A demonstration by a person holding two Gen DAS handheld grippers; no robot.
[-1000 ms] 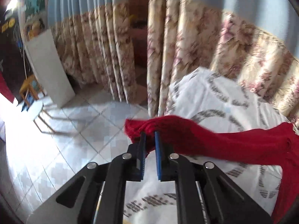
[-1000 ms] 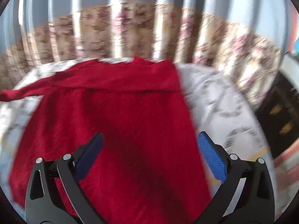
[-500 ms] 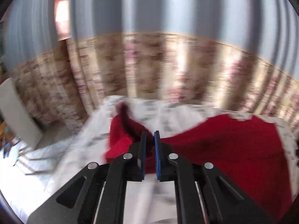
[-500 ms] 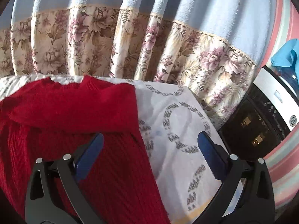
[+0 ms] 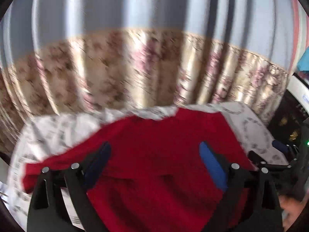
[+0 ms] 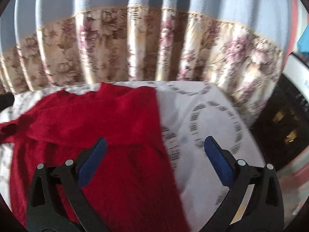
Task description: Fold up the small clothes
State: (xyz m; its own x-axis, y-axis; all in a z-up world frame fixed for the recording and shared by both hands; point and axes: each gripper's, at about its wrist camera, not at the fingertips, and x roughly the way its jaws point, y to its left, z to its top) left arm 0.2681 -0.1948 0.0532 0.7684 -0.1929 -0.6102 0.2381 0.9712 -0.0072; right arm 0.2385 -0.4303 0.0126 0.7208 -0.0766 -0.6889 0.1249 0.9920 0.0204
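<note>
A red knit garment [image 5: 158, 154] lies spread on a white patterned cloth [image 5: 58, 127]; a sleeve lies folded across its upper part, and a loose end trails off to the left. My left gripper [image 5: 154, 156] hovers over the garment's middle, its jaws opening wide, nothing pinched between the blue pads. In the right wrist view the same garment [image 6: 92, 127] fills the left half. My right gripper [image 6: 154, 152] stands open above the garment's right edge, one finger over red knit, the other over bare white cloth [image 6: 202, 119]. The right gripper's fingertip [image 5: 280, 147] also shows at the left view's right edge.
A blue and floral curtain [image 6: 135, 44] hangs just behind the table's far edge. A dark cabinet and a white appliance [image 6: 293, 89] stand to the right. A hand [image 5: 289, 206] shows at the lower right of the left wrist view.
My left gripper carried the red sleeve from the far left in over the garment, then let it go and opened. The right gripper shifted slightly and stayed open.
</note>
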